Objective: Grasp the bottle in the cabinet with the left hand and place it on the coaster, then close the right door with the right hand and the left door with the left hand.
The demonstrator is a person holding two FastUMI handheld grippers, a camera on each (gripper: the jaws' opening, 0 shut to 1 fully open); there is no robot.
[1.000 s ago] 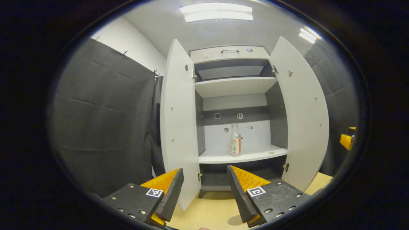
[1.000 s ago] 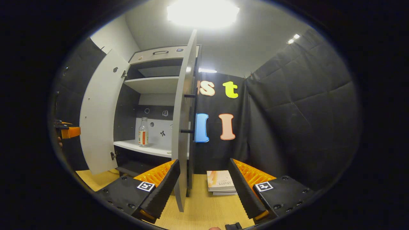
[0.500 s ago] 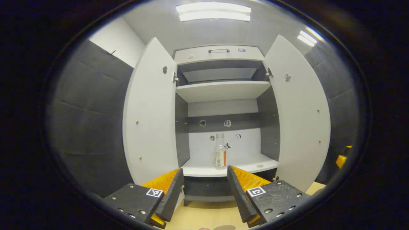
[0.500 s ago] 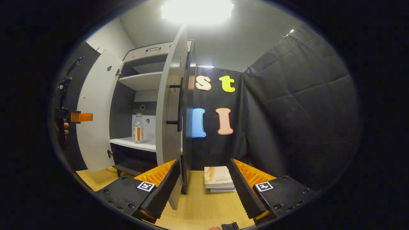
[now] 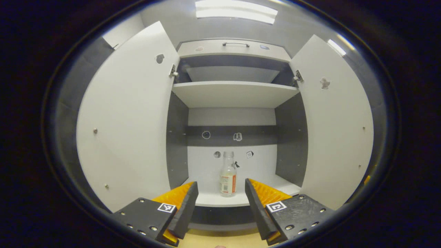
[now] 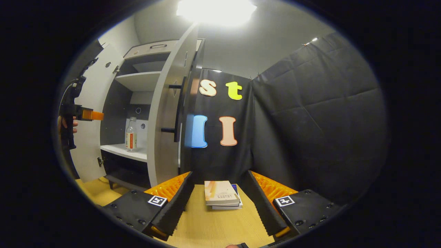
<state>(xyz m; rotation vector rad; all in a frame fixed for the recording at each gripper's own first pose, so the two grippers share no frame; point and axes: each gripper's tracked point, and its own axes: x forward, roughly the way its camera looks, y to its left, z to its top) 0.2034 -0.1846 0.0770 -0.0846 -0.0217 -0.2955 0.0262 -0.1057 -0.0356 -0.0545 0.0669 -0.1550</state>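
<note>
Bottle [image 5: 228,175] stands upright on the cabinet shelf [image 5: 237,199], straight ahead between the left gripper [image 5: 220,203]'s 2 spread fingers, untouched.

Left gripper [image 5: 220,203] level and pointing straight ahead, jaws spread wide, nothing between the fingers [image 5: 184,206]. Seen again from the right gripper view, far out at the left edge, raised and aimed rightward, gripped from behind by a hand [image 6: 66,123] with fingertips curled round the handle. Right gripper [image 6: 220,203] held low and forward, jaws wide apart too, both fingers [image 6: 172,203] splayed evenly and touching nothing.
</note>
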